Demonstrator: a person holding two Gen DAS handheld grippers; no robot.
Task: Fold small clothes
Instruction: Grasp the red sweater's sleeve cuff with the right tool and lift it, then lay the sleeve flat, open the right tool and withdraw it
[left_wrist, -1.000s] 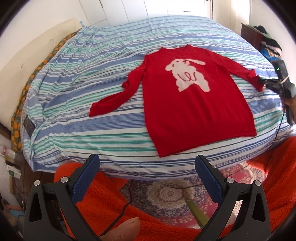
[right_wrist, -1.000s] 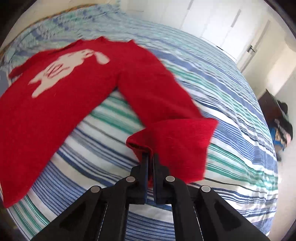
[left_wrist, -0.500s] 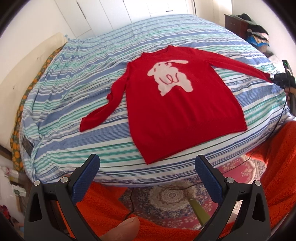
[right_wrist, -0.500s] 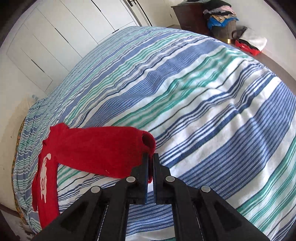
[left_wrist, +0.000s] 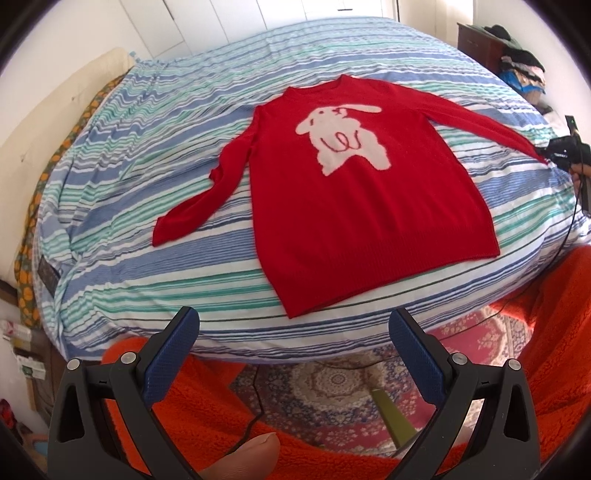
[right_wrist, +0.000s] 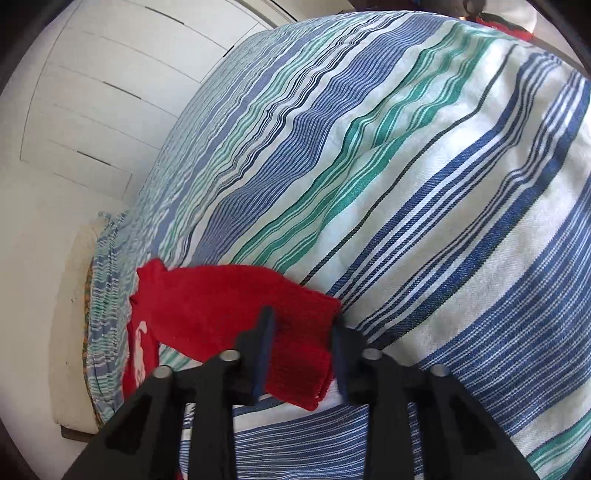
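Observation:
A red sweater (left_wrist: 354, 199) with a white rabbit on the chest lies flat, face up, on the striped bed (left_wrist: 147, 147). Its left sleeve (left_wrist: 207, 192) angles down to the left. Its right sleeve (left_wrist: 476, 118) is stretched out straight toward the bed's right edge. My left gripper (left_wrist: 295, 332) is open and empty, held in front of the bed below the sweater's hem. My right gripper (right_wrist: 301, 332) is open, its fingers standing on either side of the right sleeve's cuff (right_wrist: 295, 354), which rests on the bed. The right gripper also shows in the left wrist view (left_wrist: 561, 147).
An orange fleece blanket (left_wrist: 192, 406) and a patterned rug (left_wrist: 332, 384) lie on the floor in front of the bed. A dark dresser with piled clothes (left_wrist: 513, 62) stands at the back right. White wardrobe doors (right_wrist: 110, 92) line the far wall.
The right gripper pulled the right sleeve out straight to the bed's edge, then opened and let go of the cuff. The left gripper stayed open in front of the bed.

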